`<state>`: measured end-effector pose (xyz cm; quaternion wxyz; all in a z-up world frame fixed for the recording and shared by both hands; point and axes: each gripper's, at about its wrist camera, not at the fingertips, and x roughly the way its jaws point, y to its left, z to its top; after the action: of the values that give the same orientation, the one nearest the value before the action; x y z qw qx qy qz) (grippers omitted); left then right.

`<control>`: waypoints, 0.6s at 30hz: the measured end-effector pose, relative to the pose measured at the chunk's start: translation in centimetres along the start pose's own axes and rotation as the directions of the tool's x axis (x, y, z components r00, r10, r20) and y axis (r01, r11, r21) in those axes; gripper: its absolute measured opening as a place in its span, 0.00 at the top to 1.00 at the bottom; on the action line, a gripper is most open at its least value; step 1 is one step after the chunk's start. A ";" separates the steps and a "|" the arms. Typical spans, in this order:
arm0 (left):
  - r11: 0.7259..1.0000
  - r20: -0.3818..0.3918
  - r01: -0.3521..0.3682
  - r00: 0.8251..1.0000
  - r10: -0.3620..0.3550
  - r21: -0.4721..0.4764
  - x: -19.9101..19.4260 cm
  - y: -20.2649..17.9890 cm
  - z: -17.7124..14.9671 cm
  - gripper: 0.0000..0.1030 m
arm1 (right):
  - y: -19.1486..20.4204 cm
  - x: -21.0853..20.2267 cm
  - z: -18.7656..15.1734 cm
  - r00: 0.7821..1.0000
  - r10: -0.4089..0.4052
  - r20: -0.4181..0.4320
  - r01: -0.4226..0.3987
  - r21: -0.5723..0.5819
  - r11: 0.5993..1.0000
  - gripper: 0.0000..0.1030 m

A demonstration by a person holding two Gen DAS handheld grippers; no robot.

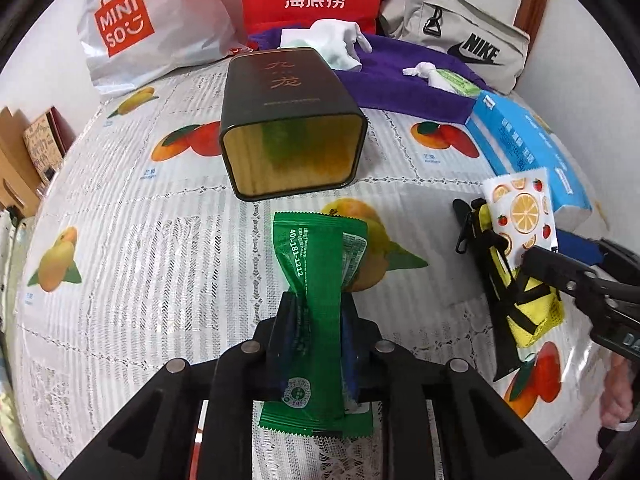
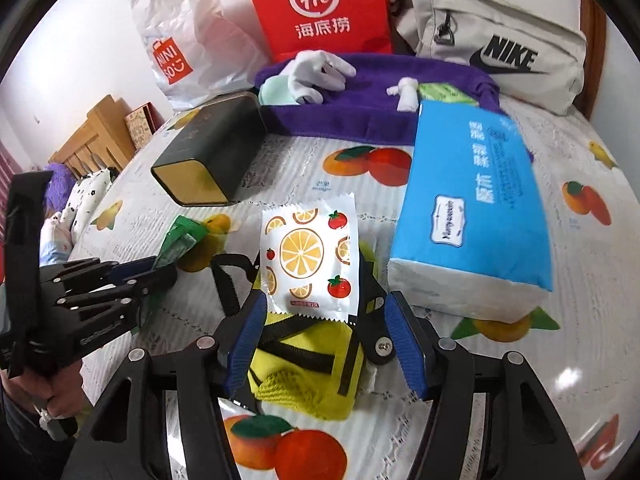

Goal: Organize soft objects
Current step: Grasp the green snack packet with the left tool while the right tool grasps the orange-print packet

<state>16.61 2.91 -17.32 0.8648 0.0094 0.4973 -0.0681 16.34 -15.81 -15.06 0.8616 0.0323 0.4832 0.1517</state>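
Note:
My left gripper [image 1: 318, 304] is shut on a green snack packet [image 1: 316, 248], which sticks out forward above the fruit-print tablecloth [image 1: 140, 240]. Just ahead of it a dark tin [image 1: 292, 120] lies on its side, its gold-lined mouth facing me. In the right wrist view my right gripper [image 2: 326, 300] stands open, its blue pads [image 2: 244, 344] on either side of a yellow pouch [image 2: 304, 364] with black straps. A fruit-print sachet [image 2: 308, 256] lies on top of the pouch. The left gripper [image 2: 160, 268] with the green packet [image 2: 180, 236] is to the left of it.
A blue tissue pack [image 2: 472, 208] lies right of the pouch. Behind are a purple towel [image 2: 360, 112] with a white glove [image 2: 320, 68], a red paper bag [image 2: 320, 8], a white Miniso bag [image 2: 176, 56] and a beige Nike bag [image 2: 500, 40]. Wooden furniture [image 2: 96, 132] stands left.

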 end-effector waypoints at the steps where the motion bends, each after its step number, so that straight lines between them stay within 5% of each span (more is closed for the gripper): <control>1: 1.000 0.002 0.008 1.000 -0.008 -0.003 0.0 0.1 0.0 0.79 | 0.0 0.2 0.1 1.000 0.004 0.006 -0.004 0.005 1.000 0.45; 2: 1.000 0.003 0.011 1.000 -0.011 -0.002 0.0 0.1 -0.1 0.79 | 0.1 0.2 0.1 1.000 0.001 0.012 -0.001 0.004 1.000 0.47; 4: 1.000 0.006 0.013 1.000 -0.013 -0.002 0.0 0.1 -0.1 0.79 | 0.4 0.3 0.2 0.999 -0.020 0.026 0.021 -0.008 1.000 0.67; 9: 1.000 0.012 0.007 1.000 -0.007 0.011 0.0 -0.1 -0.1 0.76 | 1.4 -0.4 0.1 0.998 -0.033 0.050 0.036 -0.067 0.997 0.89; 18: 1.000 0.013 0.013 1.000 -0.013 0.010 0.0 -0.1 -0.1 0.76 | 3.1 -2.5 -1.3 0.998 0.043 0.037 -0.036 -0.162 0.986 0.93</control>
<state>16.49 2.87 -17.39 0.8675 0.0098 0.4916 -0.0761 13.29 -13.70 -13.10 0.8677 -0.0248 0.4513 0.2067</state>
